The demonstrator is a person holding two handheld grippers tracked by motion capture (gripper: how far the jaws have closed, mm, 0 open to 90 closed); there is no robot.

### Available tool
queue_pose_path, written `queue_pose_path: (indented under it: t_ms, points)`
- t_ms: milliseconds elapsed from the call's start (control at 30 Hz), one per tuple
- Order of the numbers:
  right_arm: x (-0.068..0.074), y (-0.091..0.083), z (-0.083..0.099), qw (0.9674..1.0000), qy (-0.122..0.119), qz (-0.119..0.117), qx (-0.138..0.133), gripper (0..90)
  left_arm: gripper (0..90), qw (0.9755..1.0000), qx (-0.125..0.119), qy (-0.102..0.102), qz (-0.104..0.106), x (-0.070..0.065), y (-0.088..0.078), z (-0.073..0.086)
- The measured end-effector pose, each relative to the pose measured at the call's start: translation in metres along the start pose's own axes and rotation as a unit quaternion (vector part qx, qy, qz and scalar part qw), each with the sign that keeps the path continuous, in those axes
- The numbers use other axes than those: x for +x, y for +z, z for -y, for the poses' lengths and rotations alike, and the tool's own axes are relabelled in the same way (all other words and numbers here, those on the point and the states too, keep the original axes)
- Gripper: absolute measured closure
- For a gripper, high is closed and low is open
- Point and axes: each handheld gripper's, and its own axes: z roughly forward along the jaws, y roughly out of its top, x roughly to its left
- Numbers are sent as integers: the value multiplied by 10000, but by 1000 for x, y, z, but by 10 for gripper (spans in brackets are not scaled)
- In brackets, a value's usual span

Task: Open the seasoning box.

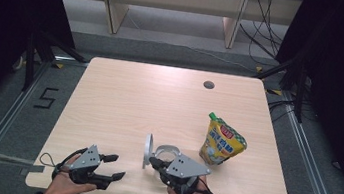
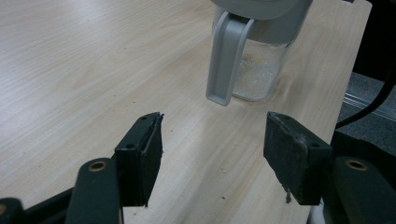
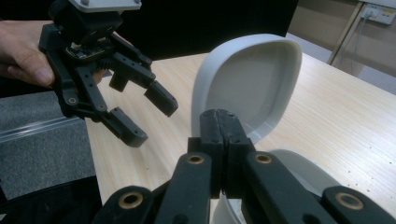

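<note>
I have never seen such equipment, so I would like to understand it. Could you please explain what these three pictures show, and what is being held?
A person holds a hand tool with two black jaws in each hand. The high view looks down on a wooden table. The other two pictures come from small cameras riding on each tool.

On the table stand a glass jug with a grey handle and a yellow pouch with a green cap.

The right gripper is closed, and its jaw tips lie against the rim of the jug's raised lid. The left gripper is open and holds nothing.
</note>
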Motion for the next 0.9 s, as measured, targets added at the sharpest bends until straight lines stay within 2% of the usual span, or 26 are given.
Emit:
queue_pose_path:
  t_ms: [33, 67, 100, 133, 167, 300, 367, 467, 533, 567, 600, 633, 700, 733, 833, 867, 900]
  points:
    - [-1, -1, 1, 10000, -6, -12, 40, 900, 356, 9999, -1, -160, -44, -2, 0, 1]
    - [-2, -2, 2, 10000, 51, -4, -1, 900, 346, 9999, 64, -94, -69, 0, 0, 1]
    - [-6, -5, 5, 9999, 141, 2, -19, 892, 331, 9998, 44, -189, -52, -1, 0, 2]
    - [-8, -7, 6, 9998, 175, 55, -36, 886, 327, 10000, 44, -56, -41, 1, 0, 1]
    - [-8, -7, 6, 9998, 175, 55, -36, 886, 320, 10000, 44, -56, -41, 1, 0, 1]
    - [-17, -20, 12, 9992, 338, 206, -38, 864, 292, 9999, 115, -82, -23, 1, -1, 1]
    - [-22, -27, 16, 9988, 385, 309, -72, 854, 283, 9997, 48, -221, -90, 0, 0, 2]
    - [-29, -37, 23, 9980, 473, 421, -83, 838, 268, 9998, 47, -204, -72, 1, 0, 2]
    - [-31, -43, 27, 9965, 701, 460, -51, 834, 255, 9997, 32, -231, -87, 1, 1, 2]
    - [-32, -45, 29, 9959, 754, 495, -46, 830, 249, 9992, 29, -396, -111, -1, 1, 3]
    - [-34, -47, 30, 9964, 688, 488, -36, 825, 247, 9993, 67, -342, -127, 0, 1, 3]
    - [-35, -50, 31, 9959, 706, 567, -20, 823, 244, 9993, 16, -367, -119, 0, 2, 3]
    - [-40, -55, 35, 9954, 643, 699, -88, 810, 233, 9991, 111, -370, -181, 1, 1, 3]
    - [-40, -59, 39, 9943, 818, 685, -18, 804, 208, 9994, 68, -302, -158, 2, 1, 3]
    - [-42, -65, 43, 9932, 891, 745, 10, 792, 207, 9995, 107, -273, -154, 2, 1, 3]
    - [-44, -67, 46, 9931, 869, 792, -4, 779, 208, 9989, 114, -416, -162, 0, 1, 3]
    - [-45, -73, 48, 9924, 906, 830, 71, 767, 207, 9989, 65, -440, -173, -1, 2, 3]
